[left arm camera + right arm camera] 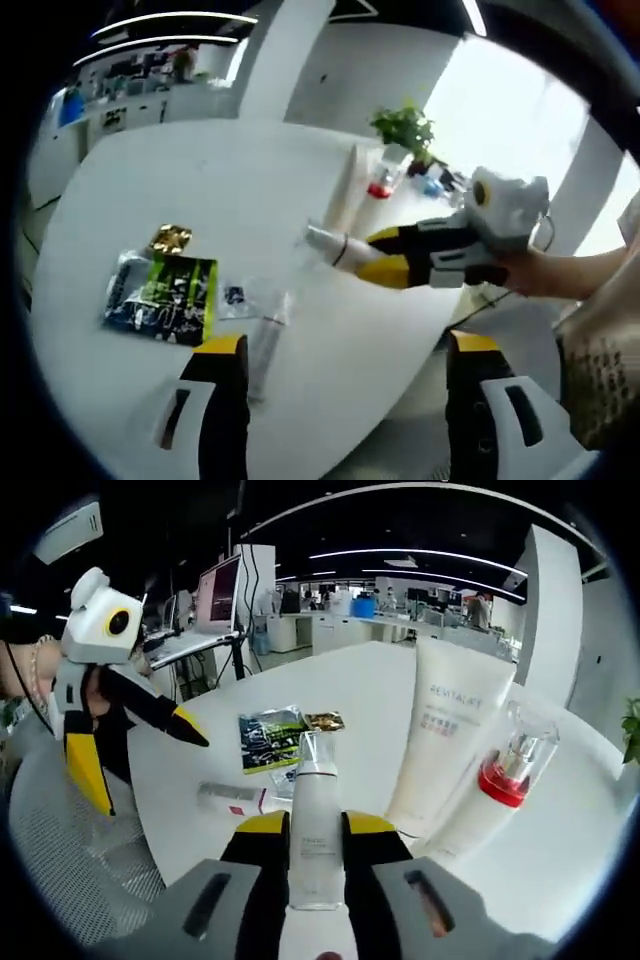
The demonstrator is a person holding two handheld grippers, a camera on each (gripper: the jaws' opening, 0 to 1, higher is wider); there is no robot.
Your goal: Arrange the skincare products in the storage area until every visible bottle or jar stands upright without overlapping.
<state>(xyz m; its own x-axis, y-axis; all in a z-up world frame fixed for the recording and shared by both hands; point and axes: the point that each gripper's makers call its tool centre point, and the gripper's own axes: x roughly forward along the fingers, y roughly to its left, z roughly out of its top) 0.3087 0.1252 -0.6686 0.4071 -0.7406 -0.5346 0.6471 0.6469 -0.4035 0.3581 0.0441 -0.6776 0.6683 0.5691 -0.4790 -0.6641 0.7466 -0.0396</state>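
Left gripper view, left to right. A green sachet [165, 297] lies flat on the white tabletop [200, 190], with a small gold packet [170, 239] just beside its far edge. Near the sachet, a slim clear tube [267, 340] lies on its side, its long axis running roughly away from the left tool [345, 400]. That tool's jaws stand wide apart with nothing between them; the tube lies just ahead of its left jaw. Further right, the right tool [385, 258] holds a white bottle [325, 243] lengthwise above the tabletop, the bottle's free end pointing away from the hand. Beyond it stand the upright products near a potted plant [405, 128].

Right gripper view, left to right. The left tool [150, 745] hangs with jaws apart above the tabletop edge. The slim tube [232, 798] lies flat, between the two tools and nearer the left one. The right tool [317, 865] is clamped on the white bottle [317, 820], whose axis runs straight forward along the jaws. To its right, a tall white tube [445, 740] stands on its cap, and a clear bottle with red collar [510, 765] stands close beside it, apparently touching.

Judgement: the held bottle must be turned upright and set in free space left of the white tube. The lying slim tube falls to the left tool, and its long axis will govern that grasp.
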